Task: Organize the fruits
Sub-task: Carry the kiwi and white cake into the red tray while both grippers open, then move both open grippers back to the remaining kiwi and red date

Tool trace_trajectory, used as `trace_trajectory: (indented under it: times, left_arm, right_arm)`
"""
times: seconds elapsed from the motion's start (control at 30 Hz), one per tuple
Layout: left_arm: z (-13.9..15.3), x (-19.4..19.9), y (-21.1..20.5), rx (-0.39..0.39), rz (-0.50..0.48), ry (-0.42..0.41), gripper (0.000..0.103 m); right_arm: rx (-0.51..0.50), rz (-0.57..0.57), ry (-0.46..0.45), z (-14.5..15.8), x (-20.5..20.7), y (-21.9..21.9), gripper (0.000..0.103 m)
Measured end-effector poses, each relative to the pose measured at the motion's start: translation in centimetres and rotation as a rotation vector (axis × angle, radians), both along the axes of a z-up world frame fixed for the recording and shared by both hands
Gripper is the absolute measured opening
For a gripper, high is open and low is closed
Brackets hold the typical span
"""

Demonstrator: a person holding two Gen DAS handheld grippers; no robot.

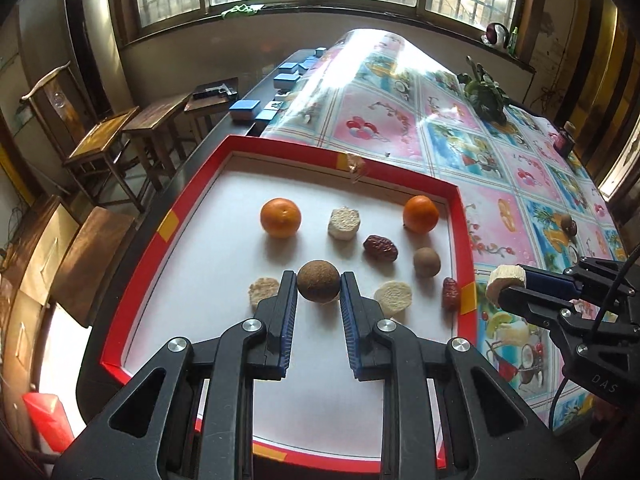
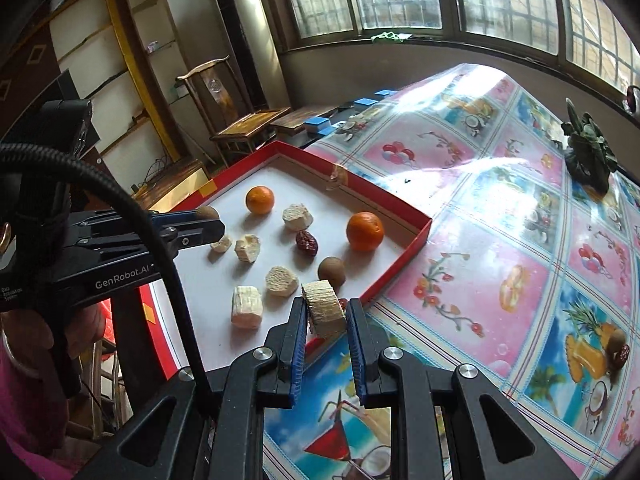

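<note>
Sorting incomplete: left gripper [image 1: 319,286] clenched on a brown round fruit [image 1: 318,281] above the red tray [image 1: 464,240]; right gripper [image 2: 326,312] clamps a pale chunk [image 2: 323,309] at the tray's edge; oranges, dates and chunks lie mixed inside

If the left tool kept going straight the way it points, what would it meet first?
Probably bare tray floor. The left tool, shut on a brown fruit, points down into the tray; the white chunk lies just beyond, but depth is unclear.

Fruits [image 1: 280,218] lie in the tray [image 1: 400,168] on the table [image 1: 520,208].
</note>
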State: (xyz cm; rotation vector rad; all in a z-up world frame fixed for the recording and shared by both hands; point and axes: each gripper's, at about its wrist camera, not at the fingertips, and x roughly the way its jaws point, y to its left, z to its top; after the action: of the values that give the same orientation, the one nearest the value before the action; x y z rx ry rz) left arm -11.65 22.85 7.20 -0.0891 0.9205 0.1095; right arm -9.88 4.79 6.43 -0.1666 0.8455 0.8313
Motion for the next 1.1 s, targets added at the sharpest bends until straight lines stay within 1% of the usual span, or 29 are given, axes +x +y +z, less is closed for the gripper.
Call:
trace_trajectory:
  times: [0.17,0.4,0.53,0.6,0.67,0.77,0.8,0.83,0.87,0.97,1.1]
  left_arm:
    - [-1.0,-0.8,0.4,-0.004,-0.009,0.023,0.021]
    - [-2.9,-1.0,0.3,-0.010,-0.017,0.067,0.021]
    - [-3.4,-0.7,0.1,-0.009,-0.004,0.074,0.021]
    - [-3.7,-0.5,0.2,-0.023,0.010,0.083,0.021]
    - [-4.0,-0.3,0.4,-0.041,0.019,0.092,0.021]
    - [-4.1,-0.2,0.4,-0.042,0.028,0.094,0.021]
    - [-4.2,-0.1,0.5,-0.050,0.033,0.099,0.023]
    - [-4.2,-0.1,0.6,-0.057,0.036,0.102,0.028]
    - [-4.1,0.0,0.6,-0.058,0.038,0.101,0.035]
    - [-3.7,0.0,0.3,-0.032,0.049,0.085,0.048]
    - [-3.3,0.3,-0.1,-0.023,0.061,0.075,0.049]
  right_arm:
    - [-0.033,0.035,0.009,-0.9,0.1,2.5,0.019]
    - [-0.077,0.083,0.051,-2.9,0.0,4.7,0.019]
    - [-0.093,0.081,0.064,-3.8,0.3,5.3,0.019]
    - [-0.092,0.076,0.077,-4.2,0.6,5.4,0.019]
    - [-0.097,0.066,0.082,-4.4,0.8,5.5,0.020]
    - [-0.078,0.066,0.082,-4.2,0.7,5.2,0.025]
    - [-0.076,0.063,0.078,-4.0,0.7,5.1,0.026]
    - [-0.072,0.061,0.076,-3.8,0.6,5.0,0.026]
    - [-0.065,0.058,0.076,-3.6,0.6,4.8,0.026]
    - [-0.044,0.048,0.074,-3.0,0.4,3.9,0.026]
    - [-0.023,0.033,0.065,-2.1,0.2,2.6,0.027]
